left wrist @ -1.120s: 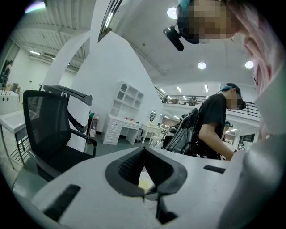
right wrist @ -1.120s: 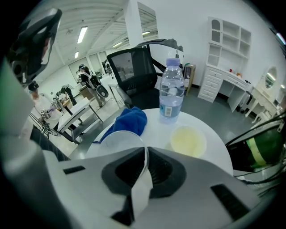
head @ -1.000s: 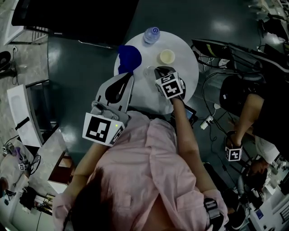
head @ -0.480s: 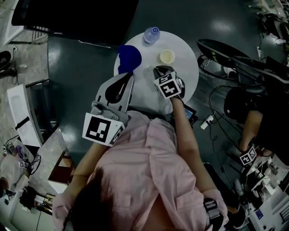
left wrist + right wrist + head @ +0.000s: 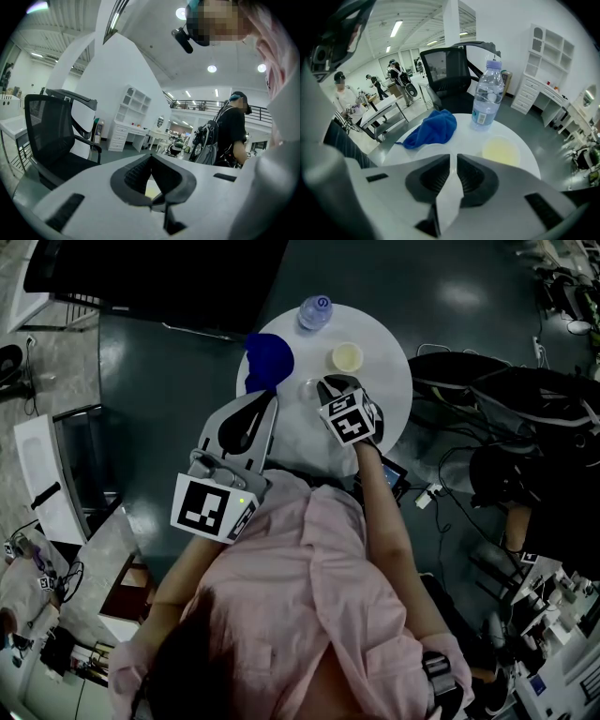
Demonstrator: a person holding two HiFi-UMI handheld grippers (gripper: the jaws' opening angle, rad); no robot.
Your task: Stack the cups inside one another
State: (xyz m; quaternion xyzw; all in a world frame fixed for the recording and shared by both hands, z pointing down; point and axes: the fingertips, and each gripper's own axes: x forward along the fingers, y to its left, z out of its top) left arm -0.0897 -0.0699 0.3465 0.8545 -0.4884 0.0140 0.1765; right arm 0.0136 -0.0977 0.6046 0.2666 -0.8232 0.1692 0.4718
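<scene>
Nearest the person, the left gripper (image 5: 151,157) hangs at the table's (image 5: 464,134) near edge. Its jaws meet at the tips and grip nothing, so it is probably parked clear of the work. Just beyond, the right gripper (image 5: 451,157) tilts steeply down, jaws almost together and pinching the thin wall of the clear cup (image 5: 429,150). A rim pinch of this kind leaves the cup's base free to enter another cup. The clear cup sits low over the white table, whether touching it cannot be told. Beside it on the right stands the yellowish cup (image 5: 500,151), apart and empty, the likely receiver. Farther back lie a blue cloth (image 5: 431,129) and an upright water bottle (image 5: 487,93).
</scene>
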